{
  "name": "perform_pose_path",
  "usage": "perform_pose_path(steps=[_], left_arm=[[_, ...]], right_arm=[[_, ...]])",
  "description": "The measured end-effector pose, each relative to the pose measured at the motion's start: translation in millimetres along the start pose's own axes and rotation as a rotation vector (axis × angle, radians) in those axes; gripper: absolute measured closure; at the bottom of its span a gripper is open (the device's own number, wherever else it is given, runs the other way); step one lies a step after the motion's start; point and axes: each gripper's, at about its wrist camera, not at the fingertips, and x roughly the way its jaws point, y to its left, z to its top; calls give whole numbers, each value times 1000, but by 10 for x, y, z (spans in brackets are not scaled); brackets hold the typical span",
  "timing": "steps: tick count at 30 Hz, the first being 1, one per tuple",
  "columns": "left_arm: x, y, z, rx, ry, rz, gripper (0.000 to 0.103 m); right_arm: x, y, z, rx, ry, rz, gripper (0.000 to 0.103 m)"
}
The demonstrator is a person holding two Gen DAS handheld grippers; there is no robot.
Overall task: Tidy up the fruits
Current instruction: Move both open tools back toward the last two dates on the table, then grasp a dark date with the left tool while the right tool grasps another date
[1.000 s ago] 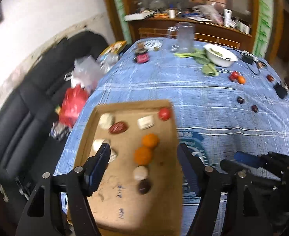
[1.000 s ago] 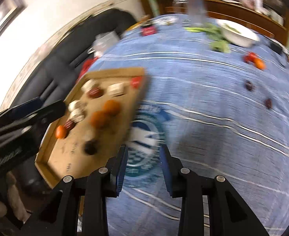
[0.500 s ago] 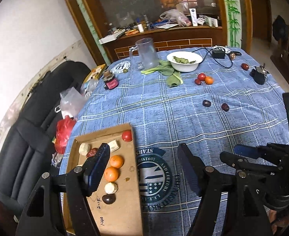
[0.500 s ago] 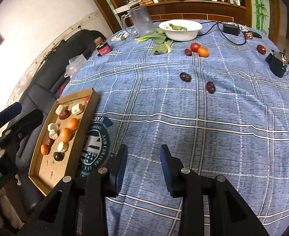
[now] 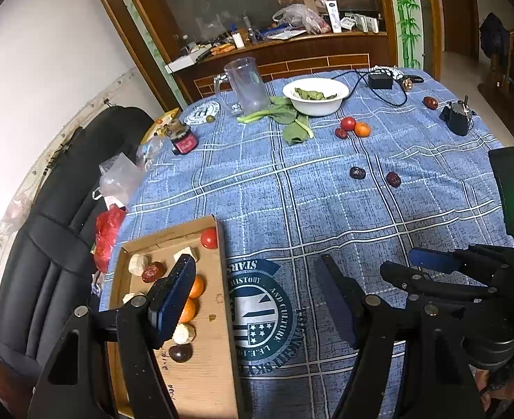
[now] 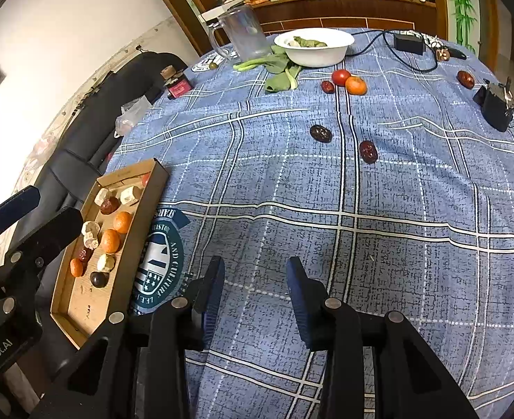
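Observation:
A shallow cardboard tray (image 5: 218,359) (image 6: 82,300) at the table's near left edge holds oranges, a tomato, red dates and pale pieces. Loose on the blue plaid cloth: two dark dates (image 6: 321,133) (image 6: 368,151), a tomato (image 6: 340,76), an orange (image 6: 355,85), a small date (image 6: 327,86) and a far date (image 6: 465,78). My left gripper (image 5: 257,279) is open and empty, above the tray's right edge. My right gripper (image 6: 255,279) is open and empty, above bare cloth near the front.
A white bowl of greens (image 6: 314,47), loose leaves (image 6: 281,70), a clear jug (image 6: 244,33), a red-labelled jar (image 6: 177,82), a black adapter with cable (image 6: 408,43) and a black clip (image 6: 497,104) sit at the far side. A black sofa (image 5: 40,230) stands left of the table.
Both grippers pulled back and up from the tray, so more of the table shows. Both stayed open and empty. The fruits have not moved.

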Motion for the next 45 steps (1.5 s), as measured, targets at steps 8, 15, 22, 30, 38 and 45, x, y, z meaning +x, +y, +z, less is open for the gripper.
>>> perform_pose_path(steps=[8, 15, 22, 30, 38, 45], left_arm=[[393, -7, -56, -56, 109, -87, 33], [839, 2, 15, -134, 172, -183, 33], [1280, -90, 391, -209, 157, -327, 33], [1756, -360, 844, -218, 146, -424, 41], [2027, -754, 965, -142, 161, -480, 46], [2155, -1062, 966, -61, 163, -500, 50]], right_arm=[[158, -298, -14, 67, 46, -24, 63], [283, -817, 250, 172, 55, -84, 63], [483, -957, 734, 108, 0, -164, 64], [812, -859, 932, -31, -30, -245, 65], [694, -998, 844, 7, -31, -201, 83], [540, -1099, 769, 48, -39, -192, 83]])
